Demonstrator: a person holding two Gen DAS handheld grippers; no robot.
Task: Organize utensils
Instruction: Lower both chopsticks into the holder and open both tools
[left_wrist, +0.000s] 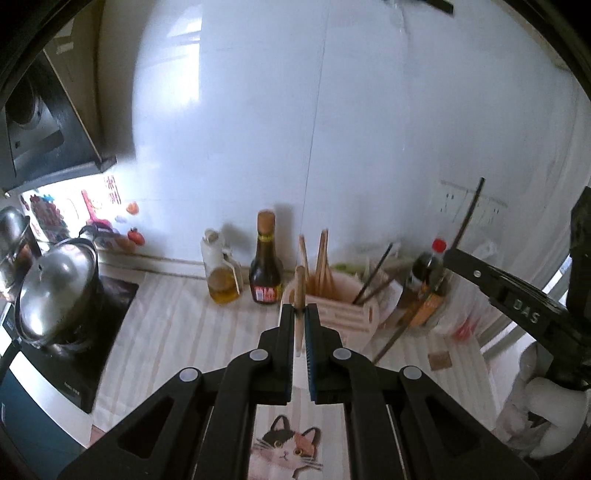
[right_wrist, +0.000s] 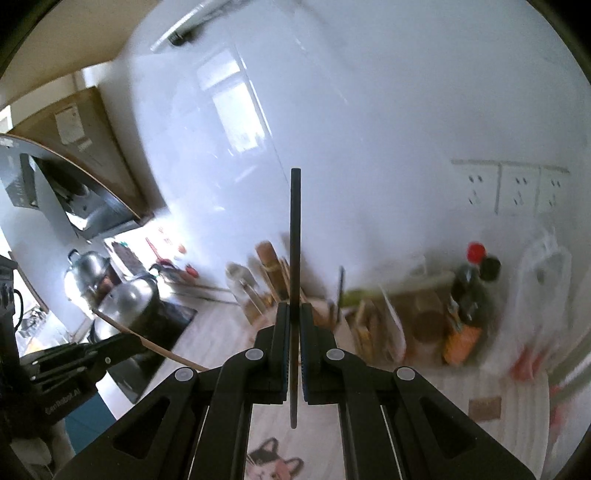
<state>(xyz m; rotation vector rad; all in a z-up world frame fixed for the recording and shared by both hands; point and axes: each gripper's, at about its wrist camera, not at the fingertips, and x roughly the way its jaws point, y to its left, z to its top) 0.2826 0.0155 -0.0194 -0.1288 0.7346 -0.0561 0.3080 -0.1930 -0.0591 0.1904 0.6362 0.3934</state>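
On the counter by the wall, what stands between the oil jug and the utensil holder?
In the left wrist view, the dark sauce bottle with a brown cap stands between the oil jug and the utensil holder.

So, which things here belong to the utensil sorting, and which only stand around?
For the job:
- wooden chopstick, clamped in the left gripper
- black chopstick, clamped in the right gripper
- utensil holder

Only standing around:
- oil bottle
- dark sauce bottle
- red-capped bottle
- steel pot
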